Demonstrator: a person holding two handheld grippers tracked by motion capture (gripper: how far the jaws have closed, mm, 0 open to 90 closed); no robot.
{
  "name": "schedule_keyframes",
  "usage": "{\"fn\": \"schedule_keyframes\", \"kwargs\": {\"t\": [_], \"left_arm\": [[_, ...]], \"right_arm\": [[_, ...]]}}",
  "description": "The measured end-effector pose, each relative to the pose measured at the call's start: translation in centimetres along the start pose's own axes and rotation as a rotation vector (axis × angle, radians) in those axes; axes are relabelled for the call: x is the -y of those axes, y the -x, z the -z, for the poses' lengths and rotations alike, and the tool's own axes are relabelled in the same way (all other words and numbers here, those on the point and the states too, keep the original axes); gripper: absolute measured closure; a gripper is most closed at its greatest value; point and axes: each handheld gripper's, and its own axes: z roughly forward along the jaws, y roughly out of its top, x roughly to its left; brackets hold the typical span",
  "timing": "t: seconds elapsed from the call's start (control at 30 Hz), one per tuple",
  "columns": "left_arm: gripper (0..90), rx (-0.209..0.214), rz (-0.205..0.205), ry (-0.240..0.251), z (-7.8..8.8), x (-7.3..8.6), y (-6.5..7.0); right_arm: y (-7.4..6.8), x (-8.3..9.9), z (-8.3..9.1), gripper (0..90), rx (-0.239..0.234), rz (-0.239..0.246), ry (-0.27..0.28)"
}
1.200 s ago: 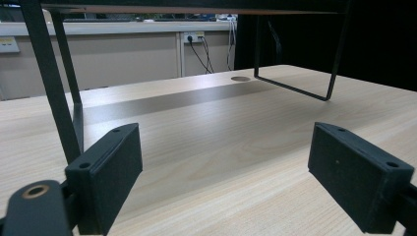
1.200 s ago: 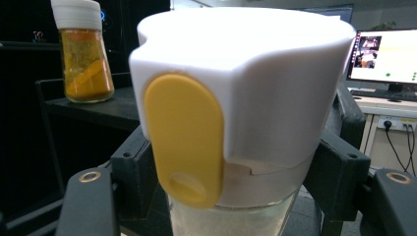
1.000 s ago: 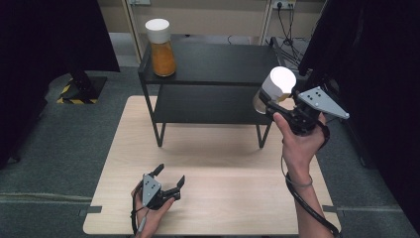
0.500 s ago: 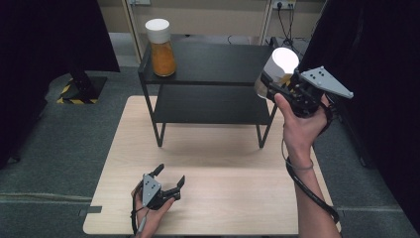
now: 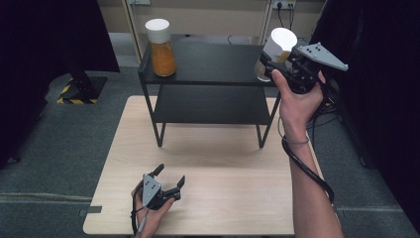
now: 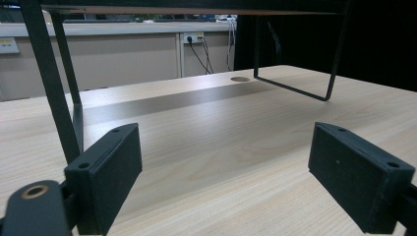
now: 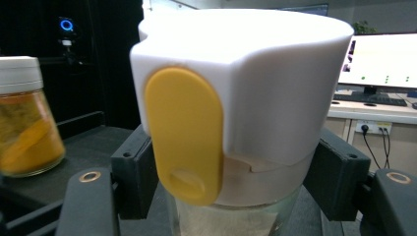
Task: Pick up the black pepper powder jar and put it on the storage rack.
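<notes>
One jar (image 5: 275, 53) — upright, lid uppermost

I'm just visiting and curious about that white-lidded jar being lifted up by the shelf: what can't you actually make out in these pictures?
- Jar contents: right gripper view, the bottom edge cuts off the glass; high view, the right gripper and hand cover it.
- Shelf rack top: left gripper view, seen from below, upper edge crops it.
- Orange jar: right gripper view, left edge cuts it.
- Left gripper grip: high view, jaws too small.
</notes>
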Motion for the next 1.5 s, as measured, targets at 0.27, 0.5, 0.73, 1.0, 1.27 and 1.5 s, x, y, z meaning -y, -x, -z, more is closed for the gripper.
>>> {"fn": "schedule_keyframes", "kwargs": {"t": [0.27,0.5,0.73,1.0,1.27,1.5], "left_arm": [[12.2,0.002,0.000,0.001,0.0,0.0,0.0],[12.2,0.001,-0.004,0.002,0.0,0.0,0.0],[12.2,0.001,-0.004,0.004,0.0,0.1,0.0],[12.1,0.002,-0.004,0.004,0.0,0.1,0.0],[12.1,0.003,-0.002,0.003,0.0,0.1,0.0],[12.1,0.002,-0.001,0.005,0.0,0.1,0.0]], "right_arm": [[0.2,-0.8,-2.1,30.6,0.038,-0.002,-0.026],[0.4,-1.0,-3.5,30.6,0.061,0.005,-0.052],[0.3,-1.4,-4.5,30.6,0.073,0.020,-0.080],[0.1,-1.5,-5.3,30.6,0.081,0.025,-0.113],[0.1,-1.2,-5.5,30.5,0.081,0.027,-0.116],[0.1,-0.8,-5.6,30.4,0.083,0.028,-0.103]]}}
